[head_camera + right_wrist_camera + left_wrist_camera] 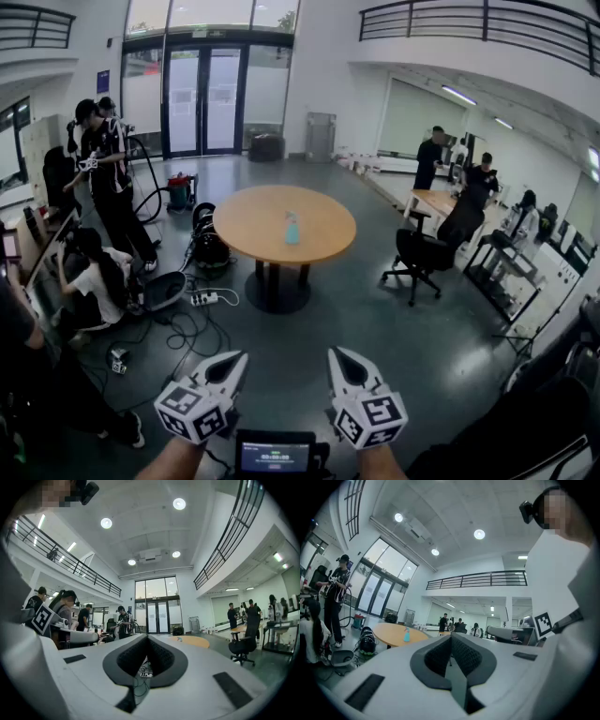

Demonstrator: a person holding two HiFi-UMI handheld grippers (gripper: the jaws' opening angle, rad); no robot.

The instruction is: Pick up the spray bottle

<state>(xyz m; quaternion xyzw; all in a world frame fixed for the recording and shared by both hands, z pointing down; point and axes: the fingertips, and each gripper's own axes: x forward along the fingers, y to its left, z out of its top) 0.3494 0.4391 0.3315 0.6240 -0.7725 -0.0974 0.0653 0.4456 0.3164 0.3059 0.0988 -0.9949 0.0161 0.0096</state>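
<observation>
A light blue spray bottle [292,228] stands upright near the middle of a round wooden table [246,223], far ahead of me across the floor. Both grippers are held low in front of me, well short of the table. My left gripper [236,360] has its jaws together with nothing between them. My right gripper [337,357] is shut and empty too. In the left gripper view the bottle [407,634] is small, on the table [391,633] left of the shut jaws [451,637]. The right gripper view shows the bottle [178,639] just right of the shut jaws [148,638].
Cables and a power strip [204,298] lie on the floor left of the table's base. Two people stand at the left [105,178] and one crouches [94,277]. A black office chair [422,255] stands right of the table, before desks [436,202] where other people stand.
</observation>
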